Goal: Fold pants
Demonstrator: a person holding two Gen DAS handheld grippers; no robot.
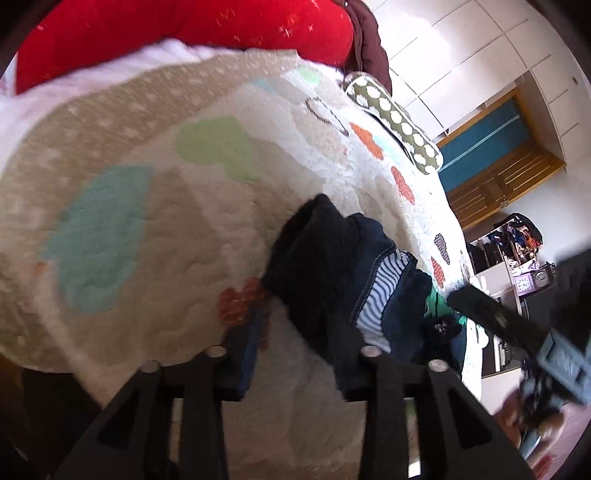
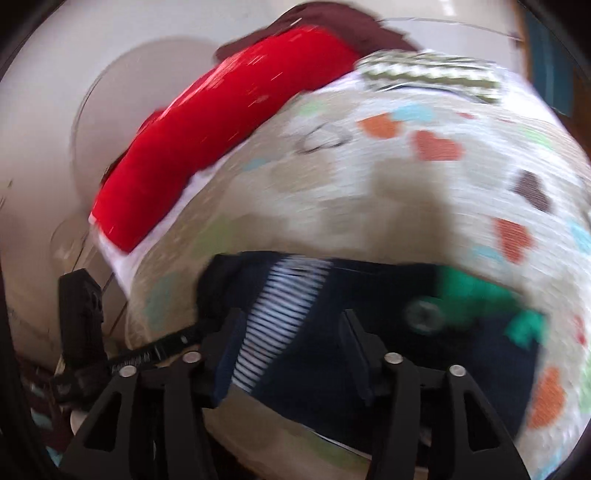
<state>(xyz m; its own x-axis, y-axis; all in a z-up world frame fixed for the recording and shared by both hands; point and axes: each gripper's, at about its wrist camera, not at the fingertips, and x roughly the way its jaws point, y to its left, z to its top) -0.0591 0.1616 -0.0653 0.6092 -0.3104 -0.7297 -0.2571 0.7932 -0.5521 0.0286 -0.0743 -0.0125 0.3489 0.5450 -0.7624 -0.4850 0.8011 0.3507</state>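
Note:
Dark navy pants (image 1: pixel 332 266) with a blue-and-white striped lining (image 1: pixel 384 291) lie bunched on the heart-patterned quilt (image 1: pixel 147 184), next to a green garment (image 1: pixel 434 306). My left gripper (image 1: pixel 295 354) is open, its fingers spread just before the near edge of the pants, touching nothing. In the right wrist view, which is motion-blurred, the pants (image 2: pixel 332 350) lie right in front of my right gripper (image 2: pixel 291 347). It is open, with the striped lining (image 2: pixel 273 321) between its fingers. The right gripper also shows in the left wrist view (image 1: pixel 517 328) at the right.
A red pillow (image 1: pixel 184 33) and a maroon cloth (image 1: pixel 369 40) lie at the head of the bed. A polka-dot cushion (image 1: pixel 395 118) sits at the bed's right edge. White wardrobes (image 1: pixel 461 55), a wooden door (image 1: pixel 498 158) and cluttered shelves (image 1: pixel 509 254) stand beyond.

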